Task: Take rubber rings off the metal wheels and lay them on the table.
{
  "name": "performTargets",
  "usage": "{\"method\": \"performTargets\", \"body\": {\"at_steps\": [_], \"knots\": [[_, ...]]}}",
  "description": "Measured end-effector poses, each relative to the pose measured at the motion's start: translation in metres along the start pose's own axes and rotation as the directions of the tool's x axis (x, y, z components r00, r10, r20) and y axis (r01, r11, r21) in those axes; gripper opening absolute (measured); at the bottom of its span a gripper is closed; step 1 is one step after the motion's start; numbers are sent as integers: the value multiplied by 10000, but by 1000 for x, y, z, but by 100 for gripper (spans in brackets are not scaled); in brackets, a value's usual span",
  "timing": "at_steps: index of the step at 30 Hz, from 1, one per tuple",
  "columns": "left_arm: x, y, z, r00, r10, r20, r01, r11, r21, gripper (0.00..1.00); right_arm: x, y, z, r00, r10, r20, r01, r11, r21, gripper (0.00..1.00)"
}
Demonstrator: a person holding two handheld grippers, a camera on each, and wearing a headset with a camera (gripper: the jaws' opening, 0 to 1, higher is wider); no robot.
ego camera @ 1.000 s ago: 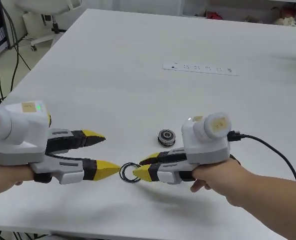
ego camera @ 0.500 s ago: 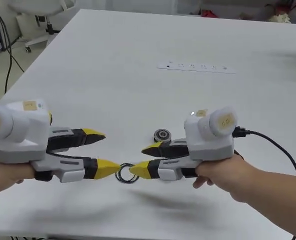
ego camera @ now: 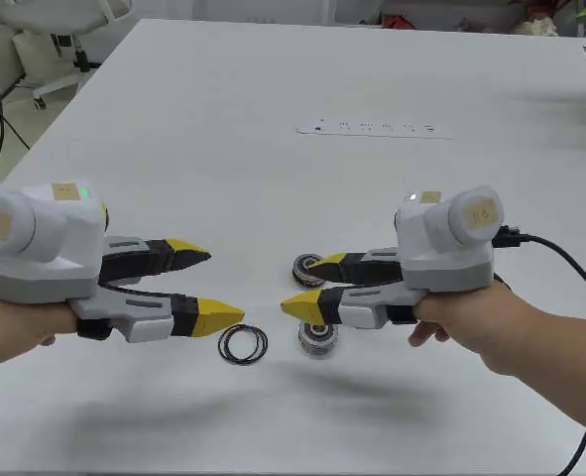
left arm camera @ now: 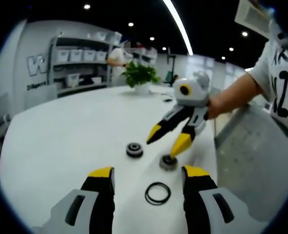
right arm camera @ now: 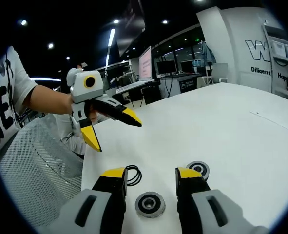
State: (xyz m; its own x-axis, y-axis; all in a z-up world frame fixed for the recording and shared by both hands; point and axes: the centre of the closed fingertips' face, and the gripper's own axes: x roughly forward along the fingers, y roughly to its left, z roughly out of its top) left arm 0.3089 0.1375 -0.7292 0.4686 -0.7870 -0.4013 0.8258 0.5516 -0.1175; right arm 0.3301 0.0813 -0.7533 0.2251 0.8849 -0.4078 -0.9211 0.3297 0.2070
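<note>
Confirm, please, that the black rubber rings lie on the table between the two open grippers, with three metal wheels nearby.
Not quite: the head view shows two metal wheels, not three: a near wheel and a far wheel. The rubber rings do lie on the table between the open left gripper and right gripper.

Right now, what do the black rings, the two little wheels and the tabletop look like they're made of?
Black rings: thin, matte, lying flat and overlapped, so likely rubber.
Near wheel and far wheel: grey with a dull shine and dark centres, probably metal.
Tabletop: smooth, even white with a soft sheen, perhaps laminate or painted board; the look leaves that open.
</note>
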Motion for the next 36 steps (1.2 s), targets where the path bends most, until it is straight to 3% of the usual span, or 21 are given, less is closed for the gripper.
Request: {"method": "performTargets", "body": {"at_steps": [10,19,26,36], "knots": [[12,8,11,9999,7,137,-7,10000,0,57,-13,-21,-1,9989,-456,71,456,9990,34,37],[27,19,12,10000,92,-4,-92,9999,146,55,-18,-37,-6,9968,-794,5,794,9968,33,36],[38,28,9,9997,211,-121,-209,9997,123,53,-20,-44,-12,9950,-1001,-75,1002,9949,146,36],[58,32,4,9995,242,-191,-242,9997,-17,50,-14,-54,-21,9930,-1157,-238,1163,9929,240,34]]}}
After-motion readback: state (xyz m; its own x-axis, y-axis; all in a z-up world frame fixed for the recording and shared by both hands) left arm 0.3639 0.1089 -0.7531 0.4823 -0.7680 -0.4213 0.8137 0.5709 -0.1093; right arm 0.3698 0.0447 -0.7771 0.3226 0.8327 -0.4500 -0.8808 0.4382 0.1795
